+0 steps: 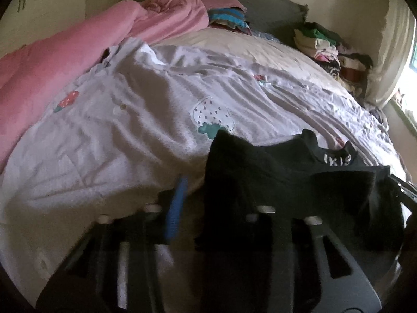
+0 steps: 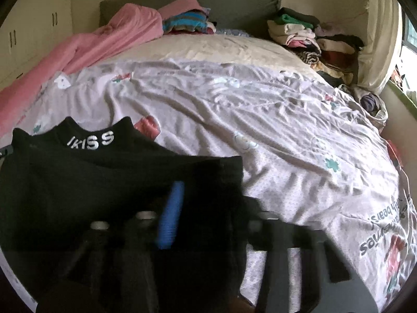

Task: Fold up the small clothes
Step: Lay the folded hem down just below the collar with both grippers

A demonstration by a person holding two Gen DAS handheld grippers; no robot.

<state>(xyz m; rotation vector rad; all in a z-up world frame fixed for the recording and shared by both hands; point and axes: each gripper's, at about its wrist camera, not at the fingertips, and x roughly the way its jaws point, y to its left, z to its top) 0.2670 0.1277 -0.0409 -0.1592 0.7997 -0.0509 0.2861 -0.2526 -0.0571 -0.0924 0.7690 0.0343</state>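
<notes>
Black knit fabric, soft and limp, makes up the small garment (image 2: 86, 180), a top with a raised collar carrying white raised lettering. We find it held up just above the near end of the bed (image 2: 234, 120), stretched between the two tools.

In the left wrist view the left gripper (image 1: 216, 208) has its right-hand finger buried in the cloth while the blue ribbed pad stands clear to the left; in the right wrist view the right gripper (image 2: 208, 221) shows the mirror case. We cannot tell from either view whether the fingers are clenched on the cloth or merely draped by it.

Risks, in our judgement:
- The knit is slack and heavy at the middle; a shallow pinch at either edge could slip, dropping one side and spoiling the fold.
- Uneven lowering would leave the collar skewed.
- The printed sheet (image 1: 130, 120) beneath is creased and ridged, so the garment may settle crooked or drag the sheet with it.

A pink quilt (image 1: 47, 65) and stacks of folded clothes (image 2: 307, 36) lie well apart, near the headboard.
</notes>
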